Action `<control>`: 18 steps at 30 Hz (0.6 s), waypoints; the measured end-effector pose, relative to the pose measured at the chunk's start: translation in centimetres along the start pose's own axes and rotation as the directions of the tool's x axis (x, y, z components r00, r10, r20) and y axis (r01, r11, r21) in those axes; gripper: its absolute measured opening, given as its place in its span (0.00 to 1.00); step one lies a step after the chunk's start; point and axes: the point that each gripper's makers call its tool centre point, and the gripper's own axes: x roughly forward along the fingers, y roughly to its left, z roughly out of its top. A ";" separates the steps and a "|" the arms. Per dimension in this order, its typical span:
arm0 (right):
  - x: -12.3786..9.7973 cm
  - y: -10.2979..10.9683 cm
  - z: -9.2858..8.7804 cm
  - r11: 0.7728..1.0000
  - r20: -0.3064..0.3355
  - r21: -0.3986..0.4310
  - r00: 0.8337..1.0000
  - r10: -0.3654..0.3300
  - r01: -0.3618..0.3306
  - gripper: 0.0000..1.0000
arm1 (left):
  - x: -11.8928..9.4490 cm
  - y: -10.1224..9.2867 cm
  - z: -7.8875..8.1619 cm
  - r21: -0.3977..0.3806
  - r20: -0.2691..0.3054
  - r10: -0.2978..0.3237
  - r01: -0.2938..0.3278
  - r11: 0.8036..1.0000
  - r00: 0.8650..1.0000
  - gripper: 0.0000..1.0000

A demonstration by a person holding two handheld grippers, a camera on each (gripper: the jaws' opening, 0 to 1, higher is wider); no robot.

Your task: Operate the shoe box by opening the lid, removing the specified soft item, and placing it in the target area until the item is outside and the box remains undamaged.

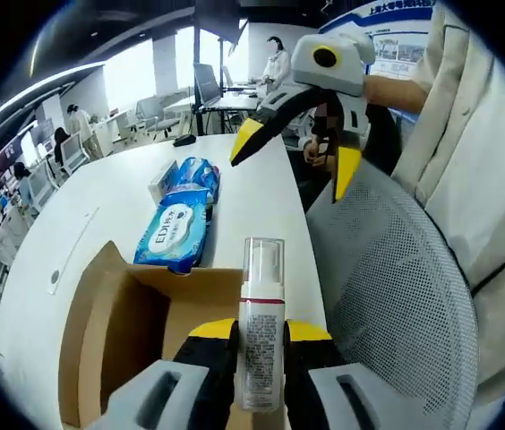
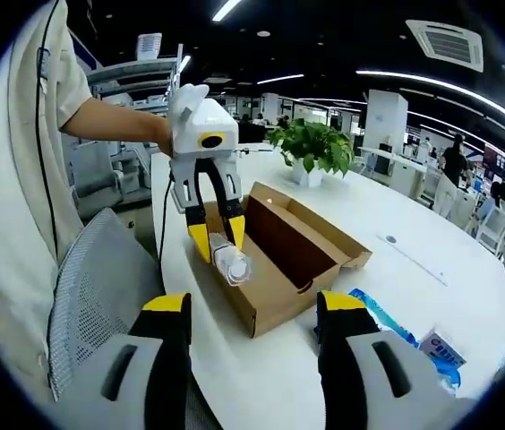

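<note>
My left gripper (image 1: pixel 261 331) is shut on a white pump bottle (image 1: pixel 262 324) with a red band, holding it upright above the near edge of the open cardboard shoe box (image 1: pixel 114 336). In the right gripper view the left gripper (image 2: pixel 218 240) holds the bottle (image 2: pixel 232 260) over the box's near end, and the box (image 2: pixel 293 255) lies on the white table with its lid folded back. My right gripper (image 2: pixel 254 303) is open and empty, off the table's edge. It also appears in the left gripper view, raised above the table, the right gripper (image 1: pixel 295 157) with jaws spread.
Blue wet-wipe packs (image 1: pixel 174 235) and a small carton (image 2: pixel 440 351) lie on the white table (image 1: pixel 73 215) beyond the box. A grey mesh chair (image 1: pixel 396 296) stands against the table's edge. A potted plant (image 2: pixel 311 145) sits farther along. People work at distant desks.
</note>
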 end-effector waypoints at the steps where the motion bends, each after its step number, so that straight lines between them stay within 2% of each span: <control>1: 0.1 0.1 0.0 1.000 0.000 -0.001 1.000 0.005 -0.005 0.51 | 0.2 -0.4 0.3 0.003 0.004 -0.011 0.011 1.000 1.000 0.18; 8: 1.1 1.0 0.1 0.998 -0.005 -0.024 0.999 0.053 -0.053 0.47 | 0.8 -1.1 1.6 0.017 0.045 -0.032 0.031 0.999 0.998 0.18; 18: 1.8 2.1 0.6 0.989 -0.015 -0.090 0.993 0.113 -0.114 0.34 | 0.8 -1.7 3.0 0.033 0.104 -0.050 0.047 0.998 0.993 0.18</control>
